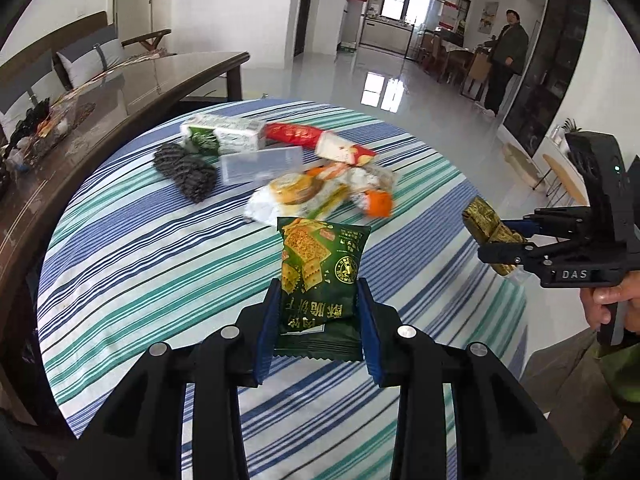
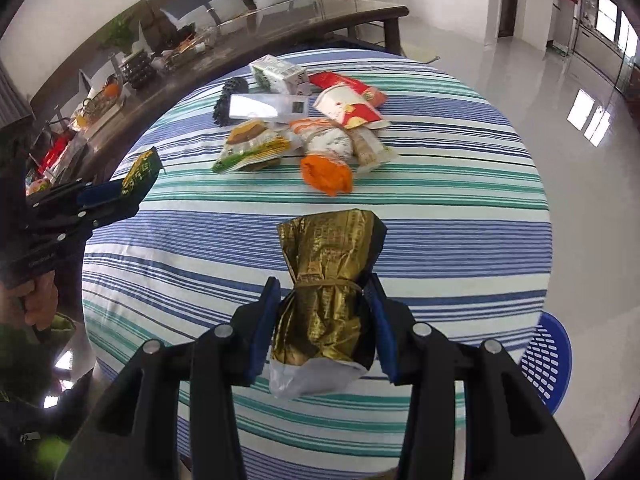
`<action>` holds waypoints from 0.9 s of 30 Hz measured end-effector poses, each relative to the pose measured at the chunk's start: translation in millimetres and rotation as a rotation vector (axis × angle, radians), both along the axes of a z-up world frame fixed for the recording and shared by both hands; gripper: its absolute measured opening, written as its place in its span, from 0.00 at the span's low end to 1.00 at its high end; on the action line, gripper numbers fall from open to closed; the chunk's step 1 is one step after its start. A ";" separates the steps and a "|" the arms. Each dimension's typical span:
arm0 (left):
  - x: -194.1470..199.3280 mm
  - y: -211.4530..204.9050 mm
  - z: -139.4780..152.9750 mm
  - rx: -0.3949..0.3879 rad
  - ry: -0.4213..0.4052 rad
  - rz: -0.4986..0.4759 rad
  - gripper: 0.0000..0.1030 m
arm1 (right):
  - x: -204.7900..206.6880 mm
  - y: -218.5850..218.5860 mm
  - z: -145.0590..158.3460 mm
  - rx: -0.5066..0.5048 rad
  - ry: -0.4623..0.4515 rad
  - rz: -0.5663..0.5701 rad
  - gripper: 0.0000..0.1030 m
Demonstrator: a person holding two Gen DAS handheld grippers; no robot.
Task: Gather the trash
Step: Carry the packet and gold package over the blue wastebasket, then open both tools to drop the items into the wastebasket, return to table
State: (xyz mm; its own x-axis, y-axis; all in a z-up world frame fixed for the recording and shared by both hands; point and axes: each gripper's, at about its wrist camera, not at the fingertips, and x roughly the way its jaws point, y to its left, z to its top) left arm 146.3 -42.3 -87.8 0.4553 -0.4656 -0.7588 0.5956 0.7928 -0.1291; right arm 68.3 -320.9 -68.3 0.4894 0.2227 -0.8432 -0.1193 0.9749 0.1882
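My left gripper [image 1: 318, 312] is shut on a green cracker packet [image 1: 320, 264], held above the striped tablecloth [image 1: 140, 280]. My right gripper [image 2: 324, 312] is shut on a crumpled gold foil bag [image 2: 328, 280] tied with a band. The right gripper also shows in the left wrist view [image 1: 500, 240], and the left gripper in the right wrist view [image 2: 120, 196]. A pile of wrappers lies at the far side of the table: an orange wrapper [image 2: 326, 172], a red and white packet [image 2: 348, 104], a green and white carton [image 2: 276, 74], a clear plastic box [image 2: 268, 106].
A blue perforated basket [image 2: 546, 364] stands on the floor right of the table. A dark scrubber [image 1: 184, 172] lies left of the pile. A long wooden table [image 1: 120, 92] with clutter runs along the left. A person [image 1: 506, 60] stands far back right.
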 end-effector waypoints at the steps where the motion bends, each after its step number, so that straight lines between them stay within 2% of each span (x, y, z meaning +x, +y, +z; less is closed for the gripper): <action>1: -5.3 -11.0 3.4 -0.009 -0.003 -0.021 0.35 | -6.2 -13.9 2.4 -0.003 -0.006 -0.027 0.41; 6: -41.8 -94.9 14.8 -0.072 0.013 -0.181 0.35 | -48.5 -109.6 1.4 -0.036 -0.010 -0.223 0.41; 10: -78.0 -179.2 11.6 -0.095 0.055 -0.336 0.35 | -83.2 -185.9 -20.7 -0.062 0.023 -0.380 0.41; 13: -98.6 -238.0 1.0 -0.091 0.083 -0.408 0.35 | -98.0 -227.8 -43.2 -0.055 0.060 -0.454 0.41; 16: -111.9 -298.7 -20.2 -0.078 0.118 -0.448 0.35 | -104.4 -261.5 -66.9 -0.035 0.085 -0.507 0.42; 20: -116.3 -367.5 -63.3 -0.022 0.125 -0.463 0.35 | -105.4 -295.5 -97.5 0.006 0.107 -0.561 0.42; 27: -102.9 -430.8 -132.5 0.051 0.161 -0.438 0.36 | -99.6 -339.0 -146.6 0.118 0.137 -0.638 0.43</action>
